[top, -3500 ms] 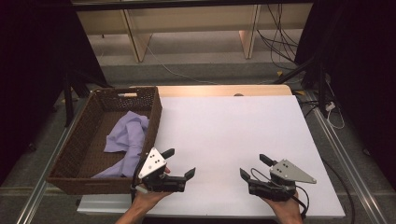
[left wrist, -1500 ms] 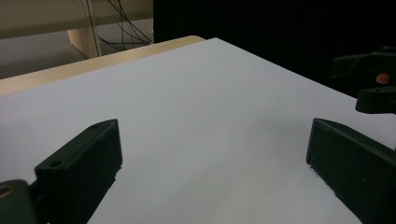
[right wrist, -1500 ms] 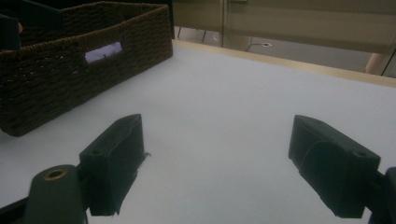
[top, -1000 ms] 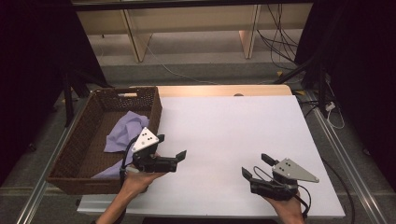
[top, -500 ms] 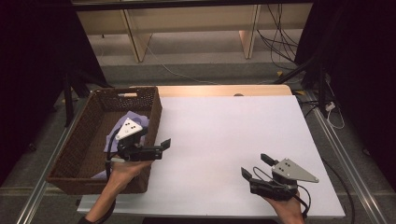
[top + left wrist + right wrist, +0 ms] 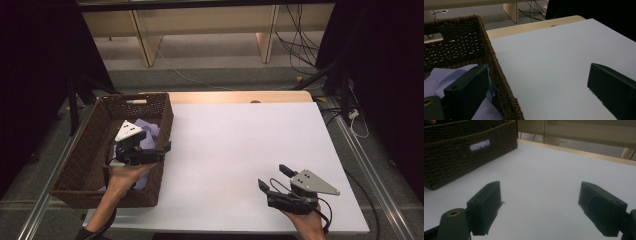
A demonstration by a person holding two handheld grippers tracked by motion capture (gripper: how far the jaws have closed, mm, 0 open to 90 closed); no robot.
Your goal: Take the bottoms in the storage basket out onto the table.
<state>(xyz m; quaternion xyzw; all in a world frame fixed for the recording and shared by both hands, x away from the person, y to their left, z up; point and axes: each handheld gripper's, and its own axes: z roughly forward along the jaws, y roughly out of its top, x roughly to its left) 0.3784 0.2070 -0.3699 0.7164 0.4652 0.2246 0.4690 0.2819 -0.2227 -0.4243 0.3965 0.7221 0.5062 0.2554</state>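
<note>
Jaws spread wide on left gripper straddling wicker basket wall above lilac cloth; right gripper likewise.

The bench has a flat white top with a strip of pale wood along its far edge. Most of the white surface lies bare. A dark brown woven basket sits on the left side of the bench, its long side running from the near edge toward the far one, with its outer left wall close to the bench's left edge. A cut-out handle slot shows in the basket's end wall. Lavender cloth lies inside the basket. Metal rails run along the bench's left and right sides.
</note>
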